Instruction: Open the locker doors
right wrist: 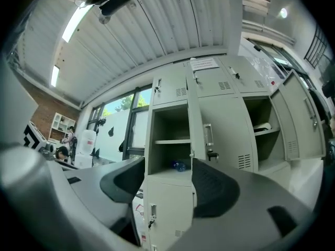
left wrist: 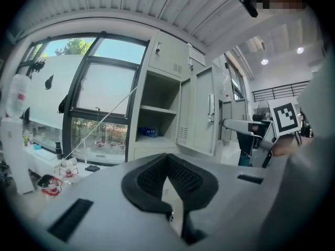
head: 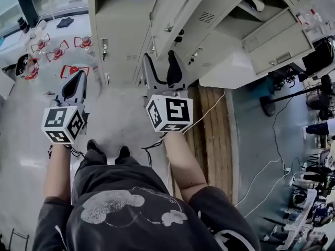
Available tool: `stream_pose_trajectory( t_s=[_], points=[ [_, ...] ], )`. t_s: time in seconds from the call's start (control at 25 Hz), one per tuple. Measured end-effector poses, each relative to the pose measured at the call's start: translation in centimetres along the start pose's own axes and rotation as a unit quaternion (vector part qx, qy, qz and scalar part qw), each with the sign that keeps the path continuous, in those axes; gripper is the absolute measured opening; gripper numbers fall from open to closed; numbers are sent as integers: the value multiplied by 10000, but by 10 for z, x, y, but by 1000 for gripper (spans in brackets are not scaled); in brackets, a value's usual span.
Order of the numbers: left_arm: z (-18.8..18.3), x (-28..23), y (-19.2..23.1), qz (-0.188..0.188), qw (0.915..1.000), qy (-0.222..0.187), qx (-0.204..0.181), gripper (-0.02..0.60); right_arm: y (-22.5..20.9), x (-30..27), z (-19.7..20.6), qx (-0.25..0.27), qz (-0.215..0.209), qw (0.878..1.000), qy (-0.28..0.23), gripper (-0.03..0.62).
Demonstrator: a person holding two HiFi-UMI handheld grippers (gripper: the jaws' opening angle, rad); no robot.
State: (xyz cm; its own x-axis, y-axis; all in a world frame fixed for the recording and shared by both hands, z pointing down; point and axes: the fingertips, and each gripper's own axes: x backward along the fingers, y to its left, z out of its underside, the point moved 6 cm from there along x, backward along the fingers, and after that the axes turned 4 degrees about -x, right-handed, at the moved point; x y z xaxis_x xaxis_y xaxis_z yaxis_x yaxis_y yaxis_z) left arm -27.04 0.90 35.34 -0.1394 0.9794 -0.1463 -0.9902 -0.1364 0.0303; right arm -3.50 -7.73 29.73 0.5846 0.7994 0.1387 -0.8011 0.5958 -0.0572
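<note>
Past the right gripper's [right wrist: 167, 167] wide, empty jaws: two compartments [right wrist: 168, 127] stand open. Lower door [right wrist: 166, 208] between the jaws and top doors [right wrist: 168, 85] above look shut, so still to do. Left gripper [left wrist: 168, 159] jaws pinched together, empty.

A white cable [head: 205, 113] crosses the wooden floor strip [head: 214, 156]; red-framed items [head: 56, 52] lie scattered nearby.

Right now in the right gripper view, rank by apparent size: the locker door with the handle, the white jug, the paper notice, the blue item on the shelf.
1. locker door
2. white jug
3. paper notice, though jug and notice look close, so unsure
4. blue item
</note>
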Motion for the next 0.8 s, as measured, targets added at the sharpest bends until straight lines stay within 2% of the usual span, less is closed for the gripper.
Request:
stream_pose_trajectory(
  t_s=[0.28,0.44,0.56,0.68,0.8],
  points=[
    [49,-7,36,-182,9988,382,231,8,44,-30,63,-71,-551,9981,256,281],
    [74,-16,69,-248,9977,592,210,9,75,-61,122,-106,-832,9938,731,281],
    [95,-31,98,-242,9967,733,260,8,96,-89,168,-54,-910,9890,1169,281],
    [116,-43,124,-207,9957,847,322,8,111,-114,203,40,-927,9863,1367,281],
    [134,-57,146,-145,9952,958,135,8,118,-138,233,94,-871,9848,1502,281]
  ],
)
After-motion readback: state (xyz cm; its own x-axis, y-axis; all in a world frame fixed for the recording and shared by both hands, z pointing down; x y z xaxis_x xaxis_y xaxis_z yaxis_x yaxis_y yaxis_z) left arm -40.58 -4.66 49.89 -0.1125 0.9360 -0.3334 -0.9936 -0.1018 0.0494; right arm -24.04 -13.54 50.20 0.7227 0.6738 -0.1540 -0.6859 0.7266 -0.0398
